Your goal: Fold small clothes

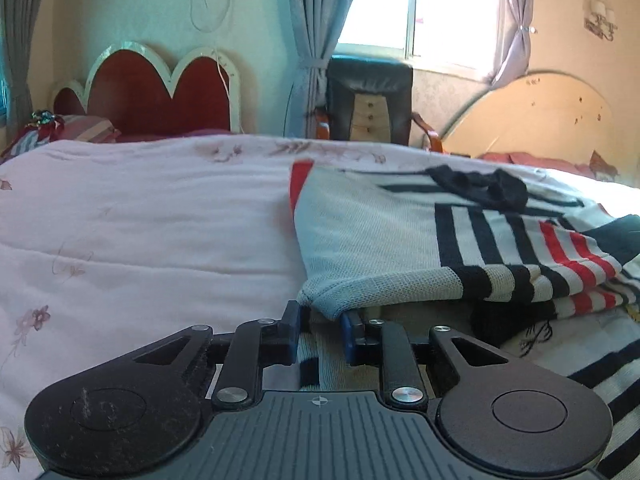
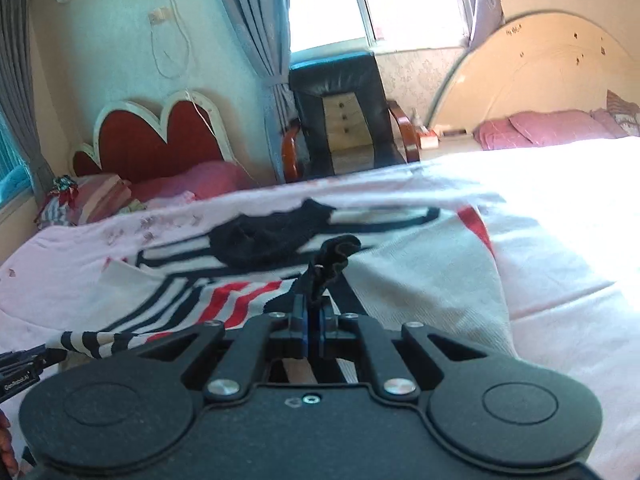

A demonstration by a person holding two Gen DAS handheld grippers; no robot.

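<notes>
Sweater (image 1: 360, 240) corner only left view, black cuff (image 2: 336, 256) right

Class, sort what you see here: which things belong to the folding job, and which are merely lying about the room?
Part of the job:
- striped knit garment
- left gripper, at its grey corner
- right gripper, shut on its dark edge
- black garment lying on top

Lying about:
- pink quilt
- black armchair
- heart-shaped headboard
- pink pillows

A black armchair (image 2: 340, 116) stands under the window (image 2: 368, 0); the red scalloped headboard (image 2: 160, 136) left of it, the cream headboard (image 2: 540, 72) right.
</notes>
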